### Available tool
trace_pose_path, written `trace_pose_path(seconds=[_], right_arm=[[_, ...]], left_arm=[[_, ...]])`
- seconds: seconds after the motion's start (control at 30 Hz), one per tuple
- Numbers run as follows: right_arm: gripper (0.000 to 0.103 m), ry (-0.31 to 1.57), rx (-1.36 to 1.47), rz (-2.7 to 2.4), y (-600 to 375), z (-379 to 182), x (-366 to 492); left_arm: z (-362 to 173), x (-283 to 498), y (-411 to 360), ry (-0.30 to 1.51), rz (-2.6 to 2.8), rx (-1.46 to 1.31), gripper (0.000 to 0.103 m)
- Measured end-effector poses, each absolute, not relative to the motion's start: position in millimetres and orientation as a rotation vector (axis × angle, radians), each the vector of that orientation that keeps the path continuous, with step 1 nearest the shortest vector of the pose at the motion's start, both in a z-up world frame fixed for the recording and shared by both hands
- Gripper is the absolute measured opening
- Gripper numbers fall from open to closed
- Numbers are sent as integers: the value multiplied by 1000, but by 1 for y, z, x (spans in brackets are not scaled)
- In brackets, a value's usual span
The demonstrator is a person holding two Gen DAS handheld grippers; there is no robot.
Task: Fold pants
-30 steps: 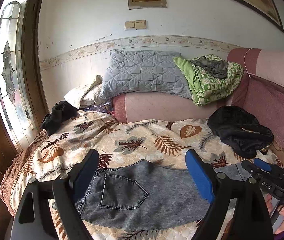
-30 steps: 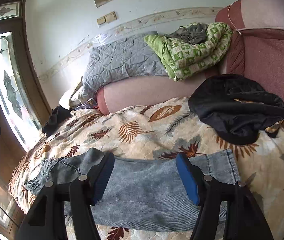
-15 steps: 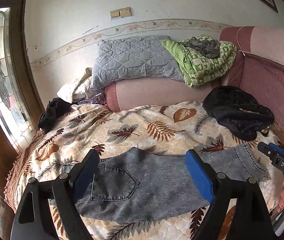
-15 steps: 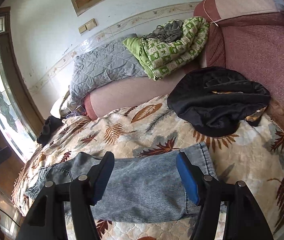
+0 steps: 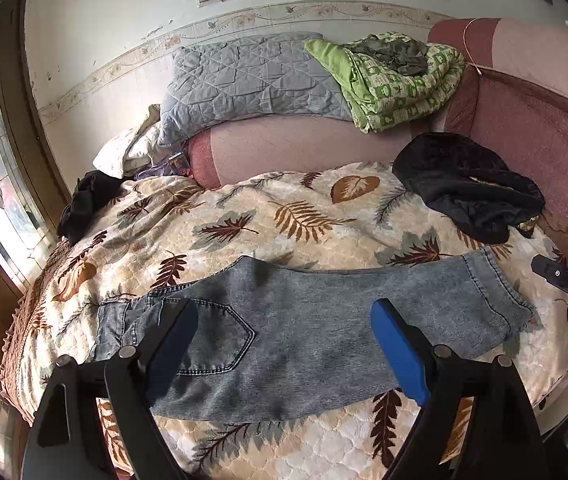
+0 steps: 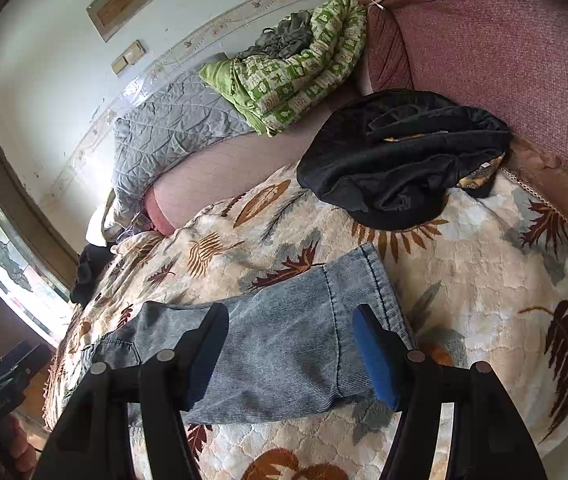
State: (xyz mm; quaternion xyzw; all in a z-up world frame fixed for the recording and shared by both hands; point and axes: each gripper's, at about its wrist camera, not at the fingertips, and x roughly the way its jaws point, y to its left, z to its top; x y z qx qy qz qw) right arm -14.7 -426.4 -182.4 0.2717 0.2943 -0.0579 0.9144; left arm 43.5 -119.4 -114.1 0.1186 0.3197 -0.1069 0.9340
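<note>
left wrist view: jeans (image 5: pixel 316 320) flat on leaf-print bedspread (image 5: pixel 284 216), seemingly untouched

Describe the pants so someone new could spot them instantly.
Start at the bed with the leaf-print cover. The pants lie flat across its near edge, ahead of both open grippers. They are the only faded grey-blue denim there; the garments further back are black and crumpled.

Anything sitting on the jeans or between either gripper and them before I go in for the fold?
Nothing visible. The jeans lie flat and bare on the leaf-print bedspread. The black garment sits beyond the hem, apart from it. Left gripper and right gripper face them with open jaws.
</note>
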Motion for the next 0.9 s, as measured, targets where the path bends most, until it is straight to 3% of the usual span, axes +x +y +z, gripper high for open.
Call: trace_pose_path(seconds=[0.2, 0.53, 0.9], right_arm=[[68, 640, 485, -136, -413, -184, -7], [68, 748, 625, -228, -443, -215, -1], [68, 759, 582, -232, -433, -215, 6]], left_arm=[[-130, 52, -113, 703, -200, 232, 88], [-183, 61, -107, 870, -193, 208, 88], [-194, 64, -124, 883, -211, 284, 88]])
